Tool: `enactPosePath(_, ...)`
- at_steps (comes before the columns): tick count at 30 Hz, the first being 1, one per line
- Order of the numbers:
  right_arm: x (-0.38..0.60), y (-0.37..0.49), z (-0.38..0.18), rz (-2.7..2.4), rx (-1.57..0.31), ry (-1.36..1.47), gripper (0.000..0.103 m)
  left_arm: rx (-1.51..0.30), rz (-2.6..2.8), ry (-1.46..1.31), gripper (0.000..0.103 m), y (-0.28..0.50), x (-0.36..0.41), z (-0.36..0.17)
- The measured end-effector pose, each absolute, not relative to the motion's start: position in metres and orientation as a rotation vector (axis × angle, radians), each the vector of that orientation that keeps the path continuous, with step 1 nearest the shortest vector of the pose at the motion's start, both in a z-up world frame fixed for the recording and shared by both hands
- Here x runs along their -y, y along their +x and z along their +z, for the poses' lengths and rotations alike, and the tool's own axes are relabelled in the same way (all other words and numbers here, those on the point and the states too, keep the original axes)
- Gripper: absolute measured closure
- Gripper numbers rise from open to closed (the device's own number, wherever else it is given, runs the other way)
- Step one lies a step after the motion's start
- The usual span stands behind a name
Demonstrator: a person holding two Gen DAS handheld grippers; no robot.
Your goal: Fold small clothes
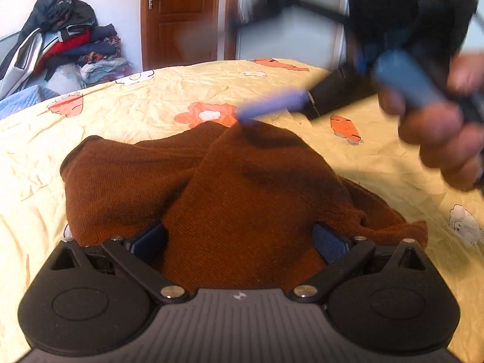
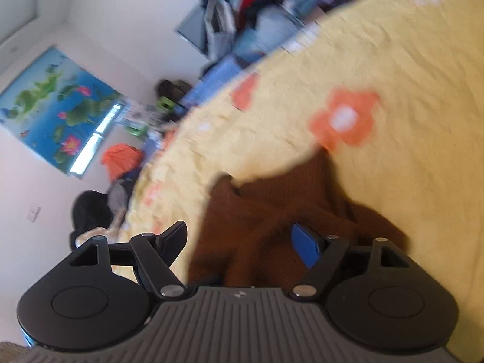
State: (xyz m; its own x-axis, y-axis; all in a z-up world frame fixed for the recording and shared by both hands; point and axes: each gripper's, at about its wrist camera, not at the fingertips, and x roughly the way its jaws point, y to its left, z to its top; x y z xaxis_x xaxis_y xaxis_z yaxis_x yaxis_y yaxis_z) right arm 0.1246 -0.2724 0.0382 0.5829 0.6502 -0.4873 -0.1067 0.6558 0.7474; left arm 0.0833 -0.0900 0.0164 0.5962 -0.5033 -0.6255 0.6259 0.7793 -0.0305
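A small brown knitted garment lies bunched on the yellow flowered bedsheet. My left gripper is open, its blue pads wide apart with the garment's near part between them. My right gripper is blurred in the left wrist view, above the garment's far edge, held by a hand. In the right wrist view the right gripper is open over the brown garment, its blue pad apart from the other finger.
A pile of clothes stands against the wall at far left, beside a wooden door. The bed's far edge runs behind the garment. A lotus poster hangs on the wall, with clutter below it.
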Motion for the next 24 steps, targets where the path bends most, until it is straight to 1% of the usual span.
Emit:
enactPosePath(2,0.252,0.138,0.042,0.583,-0.884,0.738,0.0,-0.661,-0.654,0.205,0.0,0.08,0.09,0.017)
enactPosePath(4,0.228,0.154,0.034,0.613,-0.983,0.683,0.0,-0.665,-0.651,0.208,0.0,0.082,0.091,0.019)
enactPosePath(7,0.211,0.181,-0.002,0.546,-1.125,0.656,0.0,-0.663,-0.648,0.208,0.0,0.083,0.09,0.021)
enactPosePath(8,0.211,0.187,-0.014,0.54,-1.129,0.656,0.0,-0.663,-0.646,0.206,0.0,0.083,0.09,0.021)
enactPosePath(9,0.212,0.188,-0.016,0.557,-1.081,0.657,0.0,-0.662,-0.646,0.204,0.0,0.083,0.09,0.02)
enactPosePath(11,0.21,0.191,-0.015,0.525,-1.079,0.658,0.0,-0.661,-0.645,0.204,0.0,0.082,0.089,0.02)
enactPosePath(13,0.2,0.188,-0.011,0.527,-1.075,0.573,0.0,-0.658,-0.642,0.205,0.0,0.081,0.089,0.021)
enactPosePath(15,0.2,0.176,-0.003,0.505,-1.049,0.548,0.003,-0.645,-0.623,0.189,0.0,0.075,0.085,0.027)
enactPosePath(16,0.208,0.167,0.004,0.486,-1.024,0.578,0.004,-0.639,-0.608,0.171,0.0,0.07,0.08,0.032)
enactPosePath(18,0.232,0.138,0.024,0.504,-0.927,0.673,0.003,-0.613,-0.599,0.082,0.0,0.053,0.057,0.045)
enactPosePath(19,0.247,0.119,0.033,0.511,-0.877,0.715,0.0,-0.596,-0.603,0.014,0.0,0.045,0.04,0.05)
enactPosePath(20,0.262,0.099,0.039,0.506,-0.836,0.747,0.0,-0.591,-0.601,-0.064,0.0,0.039,0.021,0.051)
enactPosePath(22,0.293,0.063,0.044,0.454,-0.816,0.763,0.0,-0.65,-0.566,-0.255,0.0,0.035,-0.017,0.043)
enactPosePath(24,0.315,0.037,0.037,0.368,-0.849,0.727,0.0,-0.77,-0.534,-0.453,0.0,0.041,-0.044,0.023)
